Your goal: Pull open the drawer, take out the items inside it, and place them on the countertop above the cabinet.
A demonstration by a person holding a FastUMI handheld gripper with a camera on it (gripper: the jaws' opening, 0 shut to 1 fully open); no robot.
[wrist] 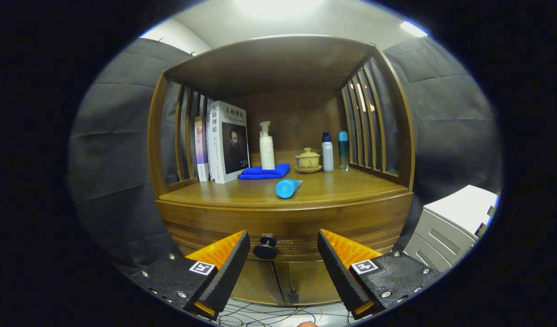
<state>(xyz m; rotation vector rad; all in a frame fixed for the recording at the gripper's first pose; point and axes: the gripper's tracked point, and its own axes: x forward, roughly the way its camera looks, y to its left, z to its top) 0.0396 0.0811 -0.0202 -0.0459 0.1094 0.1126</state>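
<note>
We see a wooden cabinet with a smooth, semi-gloss varnish and a matt dark knob on its drawer front. On the countertop lie a soft folded cloth, a smooth plastic tube, a glossy-covered paper book, a plastic pump bottle and a glazed ceramic lidded cup. The wide-apart fingers of the gripper show rough, foam-like faces.

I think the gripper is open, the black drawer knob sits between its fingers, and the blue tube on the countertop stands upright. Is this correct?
Not quite. The gripper is open and the black drawer knob does sit between its fingers, nearer the left one, untouched. But in the gripper view the blue tube lies on its side on the countertop, in front of the blue cloth.
</note>
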